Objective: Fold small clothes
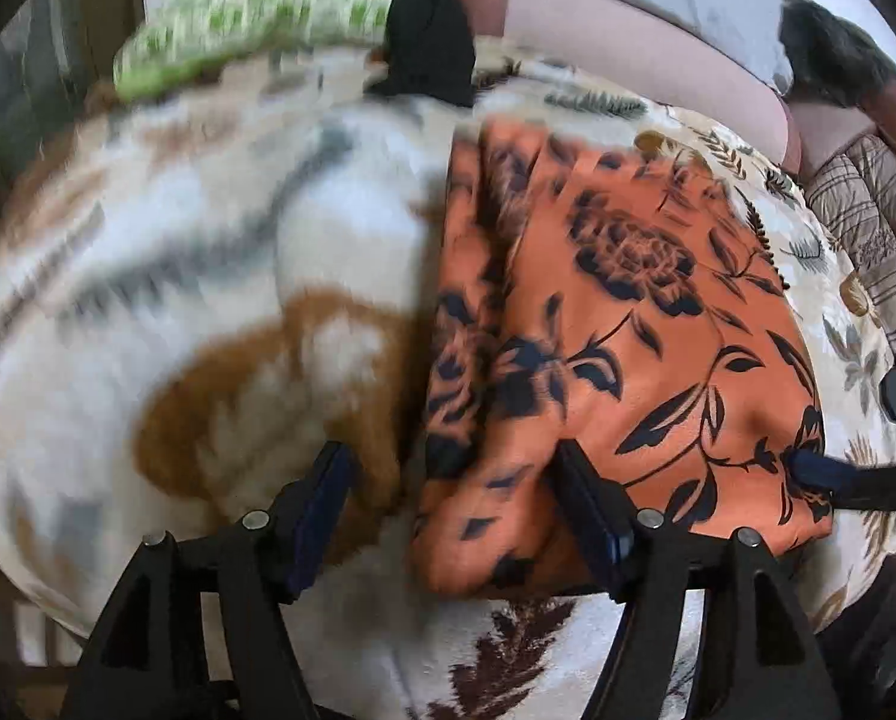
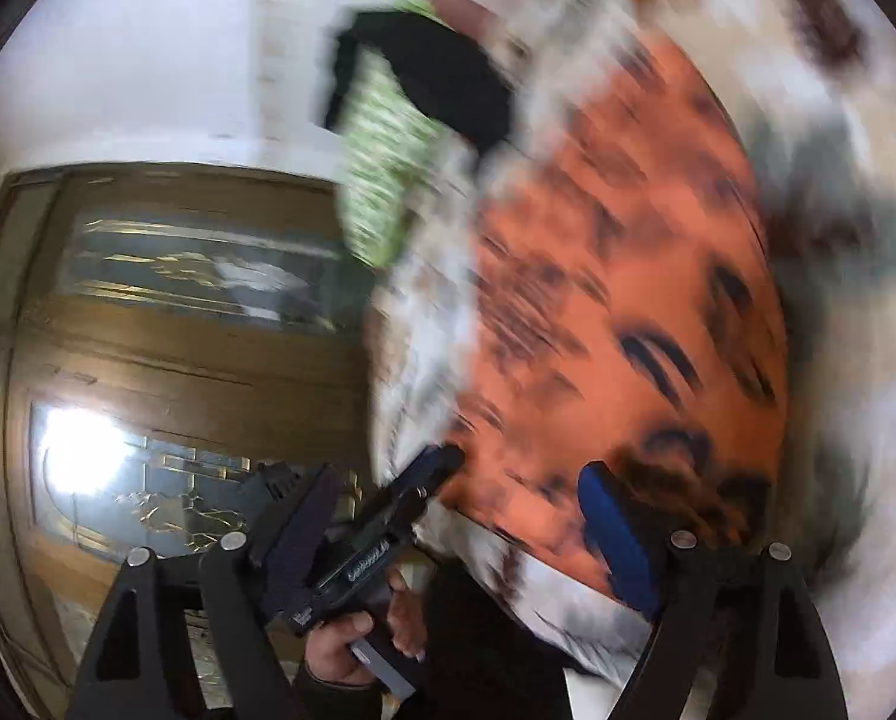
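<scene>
An orange cloth with a dark flower print lies folded on a leaf-patterned blanket. My left gripper is open, low over the cloth's near left edge; its right finger rests on the orange cloth. My right gripper's tip touches the cloth's right edge in the left wrist view. In the blurred right wrist view my right gripper is open at the near edge of the orange cloth, and the left gripper shows there, held by a hand.
A green-and-white patterned cloth and a black garment lie at the blanket's far edge. A pink cushion and a striped one sit to the right. A wooden door with glass panes stands beyond the bed.
</scene>
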Tool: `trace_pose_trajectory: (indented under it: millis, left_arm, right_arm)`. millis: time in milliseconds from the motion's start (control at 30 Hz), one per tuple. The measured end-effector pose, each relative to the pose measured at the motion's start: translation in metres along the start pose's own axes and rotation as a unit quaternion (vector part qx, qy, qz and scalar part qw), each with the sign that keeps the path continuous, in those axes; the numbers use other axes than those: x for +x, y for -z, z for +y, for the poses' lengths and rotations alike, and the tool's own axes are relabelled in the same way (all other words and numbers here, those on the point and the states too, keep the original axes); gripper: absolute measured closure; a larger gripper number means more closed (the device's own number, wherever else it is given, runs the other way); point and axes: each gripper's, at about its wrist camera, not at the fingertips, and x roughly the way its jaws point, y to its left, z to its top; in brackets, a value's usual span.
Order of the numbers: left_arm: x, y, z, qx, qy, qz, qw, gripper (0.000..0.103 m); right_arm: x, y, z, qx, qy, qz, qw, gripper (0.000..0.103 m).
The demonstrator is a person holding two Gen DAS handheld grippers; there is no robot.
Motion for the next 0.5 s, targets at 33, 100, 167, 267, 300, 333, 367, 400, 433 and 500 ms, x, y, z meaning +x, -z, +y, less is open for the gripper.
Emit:
trace_pose_trajectory:
  millis: [33,100,167,267,300,333,367,400,433,500]
  left_arm:
    - [-0.006,-0.001,0.002,-0.012,0.002,-0.004,0.9999,0.031]
    - [-0.018,-0.003,-0.002,-0.011,-0.003,-0.013,0.9999,0.031]
    - [-0.023,-0.005,-0.008,0.009,-0.018,-0.013,0.9997,0.031]
    - [-0.032,-0.004,-0.009,0.006,-0.016,-0.022,0.9996,0.031]
    - [-0.034,-0.004,-0.010,0.006,-0.017,-0.025,0.9995,0.031]
    - [-0.037,-0.004,-0.011,0.008,-0.020,-0.029,0.9993,0.031]
    - [-0.039,-0.003,-0.012,0.011,-0.022,-0.031,0.9992,0.031]
    - [-0.040,-0.002,-0.014,0.014,-0.023,-0.031,0.9991,0.031]
    - [-0.041,-0.001,-0.015,0.017,-0.024,-0.030,0.9991,0.031]
    - [-0.043,0.000,-0.016,0.020,-0.026,-0.032,0.9989,0.031]
  right_arm:
    - [0.001,0.003,-0.002,0.007,-0.008,-0.012,1.000,0.019]
    - [-0.009,0.012,0.018,-0.035,-0.008,-0.029,0.999,0.019]
    - [-0.015,0.021,0.037,-0.082,-0.003,-0.034,0.996,0.019]
    - [-0.018,0.034,0.037,-0.088,0.006,-0.037,0.995,0.019]
    - [-0.015,0.038,0.031,-0.080,0.010,-0.039,0.996,0.019]
    - [-0.017,0.041,0.023,-0.069,0.012,-0.039,0.997,0.019]
    - [-0.013,0.042,0.017,-0.054,0.011,-0.036,0.998,0.019]
    - [-0.013,0.041,0.009,-0.044,0.006,-0.033,0.998,0.019]
    - [-0.013,0.043,0.007,-0.039,0.002,-0.035,0.999,0.019]
    - [-0.021,0.043,0.014,-0.048,-0.004,-0.040,0.998,0.018]
